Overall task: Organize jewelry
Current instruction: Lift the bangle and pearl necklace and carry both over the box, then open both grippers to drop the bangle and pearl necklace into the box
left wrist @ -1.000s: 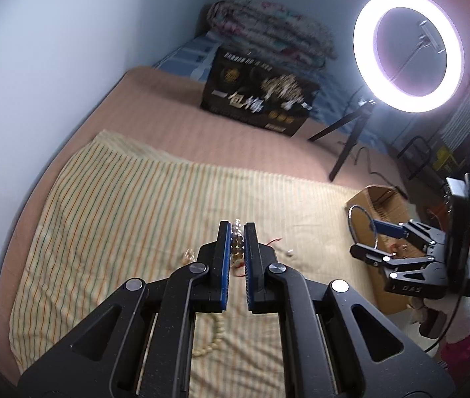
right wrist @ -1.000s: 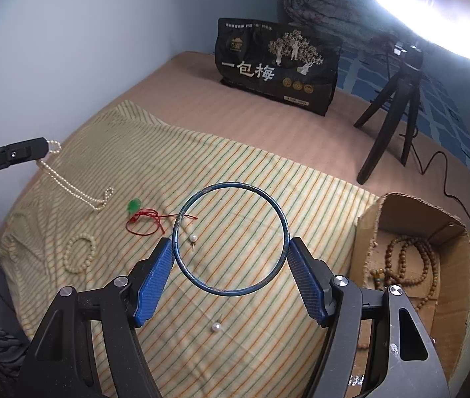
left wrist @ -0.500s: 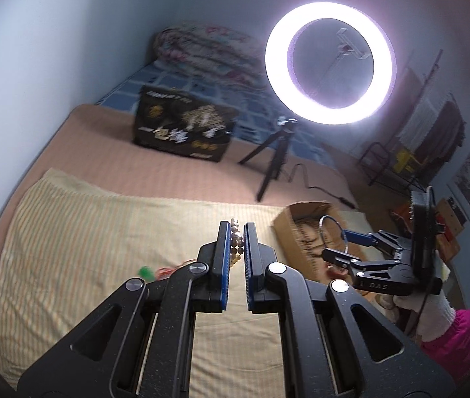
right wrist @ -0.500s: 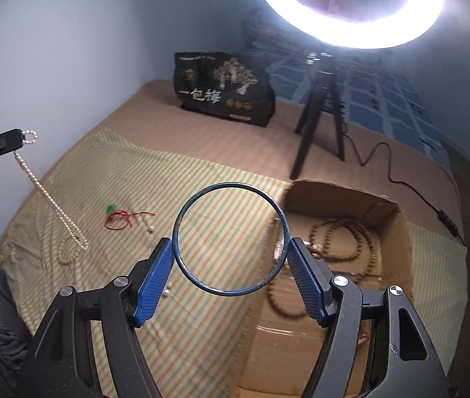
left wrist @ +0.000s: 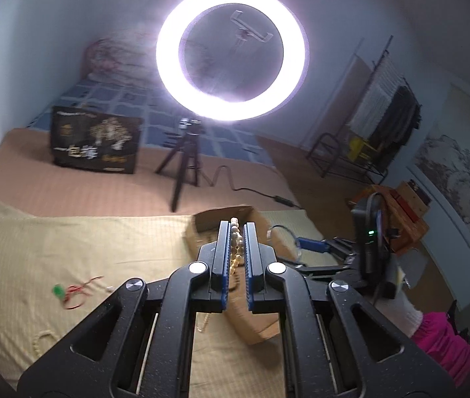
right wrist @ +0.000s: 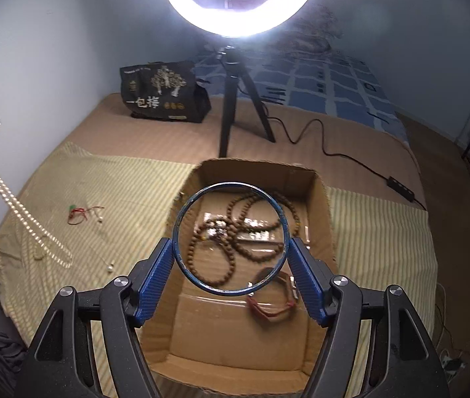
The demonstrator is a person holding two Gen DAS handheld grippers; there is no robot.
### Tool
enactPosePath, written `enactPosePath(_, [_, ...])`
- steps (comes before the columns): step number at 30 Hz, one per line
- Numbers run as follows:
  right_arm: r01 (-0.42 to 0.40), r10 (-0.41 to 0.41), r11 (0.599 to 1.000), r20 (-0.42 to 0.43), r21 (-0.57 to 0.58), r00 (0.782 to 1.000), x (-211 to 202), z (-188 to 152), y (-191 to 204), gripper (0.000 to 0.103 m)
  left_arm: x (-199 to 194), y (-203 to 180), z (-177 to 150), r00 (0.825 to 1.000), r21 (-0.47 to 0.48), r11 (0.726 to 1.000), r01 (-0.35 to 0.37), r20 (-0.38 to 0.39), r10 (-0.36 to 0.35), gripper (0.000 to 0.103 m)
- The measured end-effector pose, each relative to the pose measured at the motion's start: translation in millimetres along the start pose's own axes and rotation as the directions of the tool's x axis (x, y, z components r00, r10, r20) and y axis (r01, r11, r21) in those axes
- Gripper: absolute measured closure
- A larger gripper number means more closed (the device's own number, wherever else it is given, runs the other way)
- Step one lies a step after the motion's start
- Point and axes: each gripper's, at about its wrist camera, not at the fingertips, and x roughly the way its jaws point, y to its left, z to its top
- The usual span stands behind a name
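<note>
A big bed (right wrist: 384, 152) fills both views, with a striped cloth (right wrist: 119, 182) spread on it. A ring light (left wrist: 230, 53) on a tripod (right wrist: 235, 99) glows at the far side, next to a black bag (right wrist: 165, 93).

An open box (right wrist: 258, 169) sits on the cloth. Brown beads (right wrist: 231, 225) lie coiled inside it, and a red band (right wrist: 274, 301) lies near its front.

The right gripper (right wrist: 231, 258) hangs over the box and points down into it, a bit tilted. Its fingers (right wrist: 157, 275) are spread wide and press on both sides of a blue ring (right wrist: 230, 188). The ring is thin and round. It faces the camera, so the beads show through it. In the left view the ring looks edge-on, just past the box. A white glove and a pink sleeve hold that gripper.

The left gripper (left wrist: 236, 255) is up high, near the wall, and points across the bed at the box. Its fingers (left wrist: 221, 248) are squeezed tight on a pearl string (right wrist: 6, 199). A few pearls stick out past the tips. The long string hangs down in a slant, and its low end lies on the cloth. The pearls are small and creamy white.

A red cord (right wrist: 82, 214) with a green bit lies on the cloth. A pearl (right wrist: 110, 268) lies near the front edge. A small bead loop (left wrist: 41, 341) lies at the near left.
</note>
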Motion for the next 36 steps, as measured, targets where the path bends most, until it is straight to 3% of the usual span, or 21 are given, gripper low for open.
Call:
enactPosePath(6, [0.020, -0.019, 0.999, -0.015, 0.026, 1.000, 0, -7, -21, 0.033, 25, -33, -1, 0.998, 0.021, 0.998, 0.061, -0.022, -0.060, 0.098])
enactPosePath(16, [0.020, -0.017, 0.998, -0.056, 0.063, 0.998, 15, -12, -42, 0.033, 72, -65, -20, 0.991, 0.052, 0.994, 0.094, -0.100, -0.088, 0.098])
enactPosePath(28, [0.011, -0.002, 0.996, -0.109, 0.088, 0.994, 41, -16, -52, 0.033, 122, -57, -57, 0.972, 0.063, 0.997, 0.040, -0.232, -0.024, 0.098])
enactPosePath(36, [0.012, 0.002, 0.995, -0.139, 0.098, 0.990, 55, -21, -55, 0.033, 136, -46, -67, 0.962, 0.055, 0.998, 0.006, -0.272, 0.009, 0.098])
